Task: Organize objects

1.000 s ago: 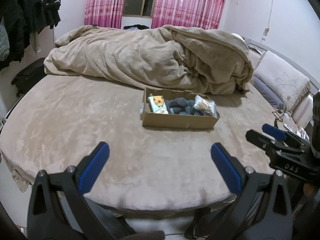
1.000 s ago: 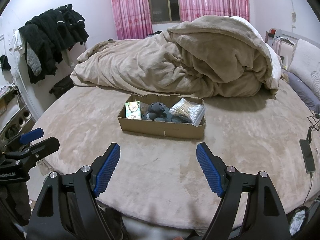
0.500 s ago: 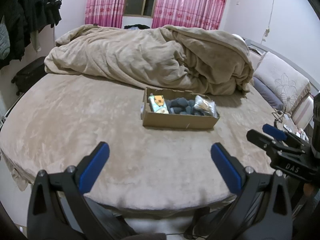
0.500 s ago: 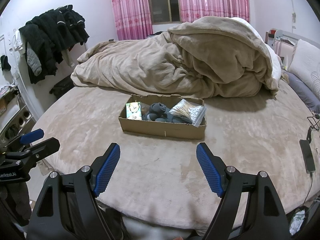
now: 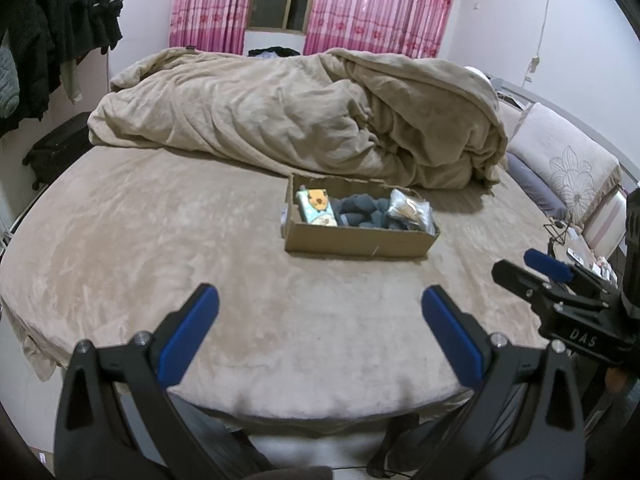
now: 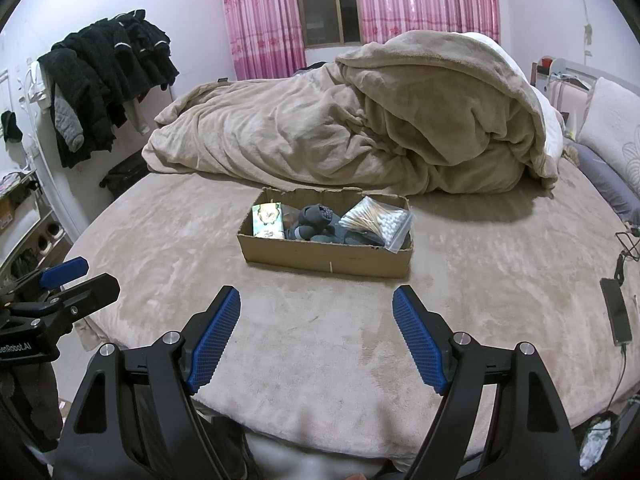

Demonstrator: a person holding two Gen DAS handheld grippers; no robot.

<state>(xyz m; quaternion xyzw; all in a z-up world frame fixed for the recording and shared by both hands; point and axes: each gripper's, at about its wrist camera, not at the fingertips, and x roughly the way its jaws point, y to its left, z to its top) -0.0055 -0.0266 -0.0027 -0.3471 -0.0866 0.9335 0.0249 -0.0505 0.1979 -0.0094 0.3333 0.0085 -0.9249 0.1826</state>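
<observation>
A shallow cardboard box [image 5: 356,242] [image 6: 324,258] sits on the beige bed. It holds a small printed packet [image 5: 316,210] [image 6: 267,220] at its left end, dark grey socks [image 5: 360,212] [image 6: 316,222] in the middle and a clear bag of cotton swabs [image 5: 412,212] [image 6: 378,220] at its right end. My left gripper [image 5: 320,312] is open and empty over the bed's near edge, well short of the box. My right gripper [image 6: 316,312] is open and empty, also short of the box.
A rumpled beige duvet [image 5: 296,120] lies piled behind the box. Pillows [image 5: 560,160] are at the right. A phone on a cable [image 6: 616,312] lies near the bed's right edge. Dark clothes [image 6: 104,76] hang on the left wall above a suitcase [image 5: 60,148].
Both views have shifted only slightly. Both grippers stay open and empty, and the box and its contents have not moved.
</observation>
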